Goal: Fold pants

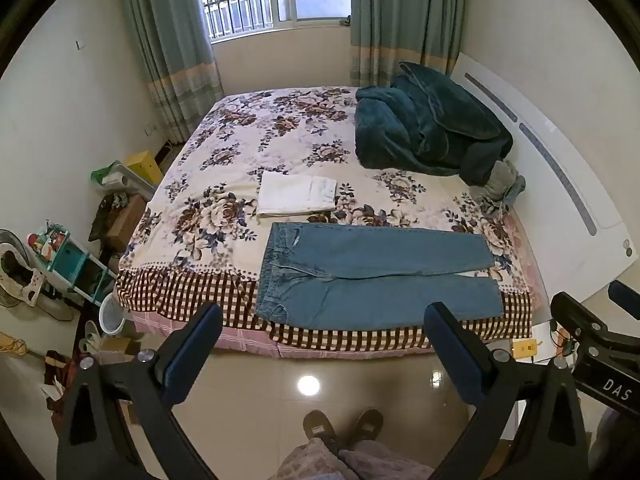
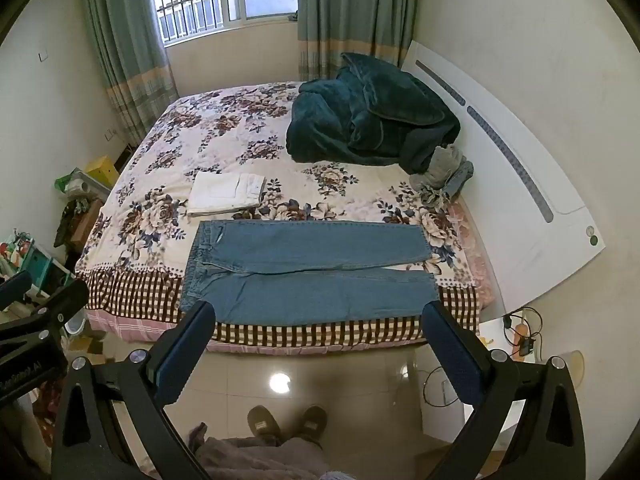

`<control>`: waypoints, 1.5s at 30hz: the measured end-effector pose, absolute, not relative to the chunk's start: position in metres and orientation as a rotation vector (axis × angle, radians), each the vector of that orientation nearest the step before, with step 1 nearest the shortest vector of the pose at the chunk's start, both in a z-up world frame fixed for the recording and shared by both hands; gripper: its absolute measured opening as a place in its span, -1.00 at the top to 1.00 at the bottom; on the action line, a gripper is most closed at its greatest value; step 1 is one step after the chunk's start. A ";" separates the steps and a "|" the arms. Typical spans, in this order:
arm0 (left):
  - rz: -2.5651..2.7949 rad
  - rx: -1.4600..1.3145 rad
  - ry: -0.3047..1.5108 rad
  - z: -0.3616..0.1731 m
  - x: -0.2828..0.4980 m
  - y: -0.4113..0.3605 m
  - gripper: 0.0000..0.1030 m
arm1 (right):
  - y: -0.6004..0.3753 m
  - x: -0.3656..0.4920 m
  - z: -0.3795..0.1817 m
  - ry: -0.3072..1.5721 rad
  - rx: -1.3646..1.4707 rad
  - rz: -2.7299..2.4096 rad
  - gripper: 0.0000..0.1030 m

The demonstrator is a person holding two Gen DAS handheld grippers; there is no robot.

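Observation:
Blue jeans [image 1: 372, 272] lie flat along the near edge of the bed, waistband to the left and both legs stretched to the right; they also show in the right wrist view [image 2: 308, 272]. My left gripper [image 1: 324, 316] is open and empty, held above the floor in front of the bed, short of the jeans. My right gripper [image 2: 320, 316] is also open and empty, at the same distance in front of the jeans' near edge. Part of the right gripper's body [image 1: 592, 340] shows at the right of the left wrist view.
A folded white garment [image 1: 296, 194] lies just behind the jeans. A dark green blanket [image 1: 428, 128] and a small grey-blue clothes heap [image 1: 500, 188] sit by the white headboard [image 1: 560, 184]. Clutter [image 1: 60, 256] stands left of the bed. My slippered feet [image 1: 340, 428] are on the tiled floor.

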State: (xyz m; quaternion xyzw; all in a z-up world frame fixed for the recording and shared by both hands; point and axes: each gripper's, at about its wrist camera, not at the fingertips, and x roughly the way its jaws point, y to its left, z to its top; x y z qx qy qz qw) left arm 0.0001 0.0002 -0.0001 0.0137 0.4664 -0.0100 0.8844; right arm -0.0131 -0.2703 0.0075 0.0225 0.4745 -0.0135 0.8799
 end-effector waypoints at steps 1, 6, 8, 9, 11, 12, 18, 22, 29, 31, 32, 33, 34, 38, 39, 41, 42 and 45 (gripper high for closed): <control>-0.015 0.035 0.971 0.000 0.000 0.000 -1.00 | -0.270 -0.013 0.008 0.990 0.048 -0.027 -1.00; -0.007 0.044 0.958 0.000 0.000 0.000 -1.00 | -0.269 -0.015 0.009 0.993 0.049 -0.023 -1.00; -0.011 0.044 0.955 0.000 0.000 0.000 -1.00 | -0.269 -0.016 0.010 0.993 0.047 -0.021 -1.00; -0.012 0.042 0.956 0.000 0.000 0.000 -1.00 | -0.270 -0.016 0.011 0.992 0.045 -0.022 -1.00; -0.013 0.041 0.955 0.000 0.000 0.000 -1.00 | -0.271 -0.017 0.013 0.990 0.044 -0.023 -1.00; -0.014 0.041 0.955 0.000 0.000 0.000 -1.00 | -0.272 -0.018 0.015 0.989 0.044 -0.022 -1.00; -0.013 0.039 0.952 0.000 0.000 0.000 -1.00 | -0.268 -0.017 0.011 0.993 0.047 -0.028 -1.00; -0.014 0.038 0.951 0.000 0.000 -0.001 -1.00 | -0.267 -0.017 0.012 0.994 0.048 -0.026 -1.00; -0.018 0.035 0.949 0.000 -0.001 0.000 -1.00 | -0.265 -0.018 0.015 0.992 0.048 -0.026 -1.00; -0.017 0.035 0.948 0.000 0.000 -0.001 -1.00 | -0.264 -0.019 0.016 0.991 0.047 -0.025 -1.00; -0.019 0.032 0.949 0.000 -0.001 -0.001 -1.00 | -0.264 -0.019 0.015 0.990 0.046 -0.026 -1.00; -0.018 0.032 0.948 0.000 -0.001 -0.001 -1.00 | -0.264 -0.019 0.015 0.990 0.046 -0.026 -1.00; -0.017 0.034 0.948 0.000 -0.001 -0.002 -1.00 | -0.265 -0.019 0.014 0.990 0.048 -0.026 -1.00; -0.018 0.031 0.945 0.000 -0.001 -0.001 -1.00 | -0.263 -0.018 0.021 0.989 0.048 -0.023 -1.00; -0.018 0.030 0.945 0.001 -0.001 -0.001 -1.00 | -0.264 -0.018 0.019 0.989 0.050 -0.024 -1.00; -0.017 0.032 0.943 0.004 -0.001 0.003 -1.00 | -0.261 -0.021 0.021 0.990 0.051 -0.022 -1.00; -0.018 0.031 0.944 0.007 0.000 0.003 -1.00 | -0.259 -0.021 0.023 0.989 0.051 -0.021 -1.00; -0.019 0.030 0.944 0.008 0.000 0.002 -1.00 | -0.252 -0.022 0.042 0.988 0.046 -0.014 -1.00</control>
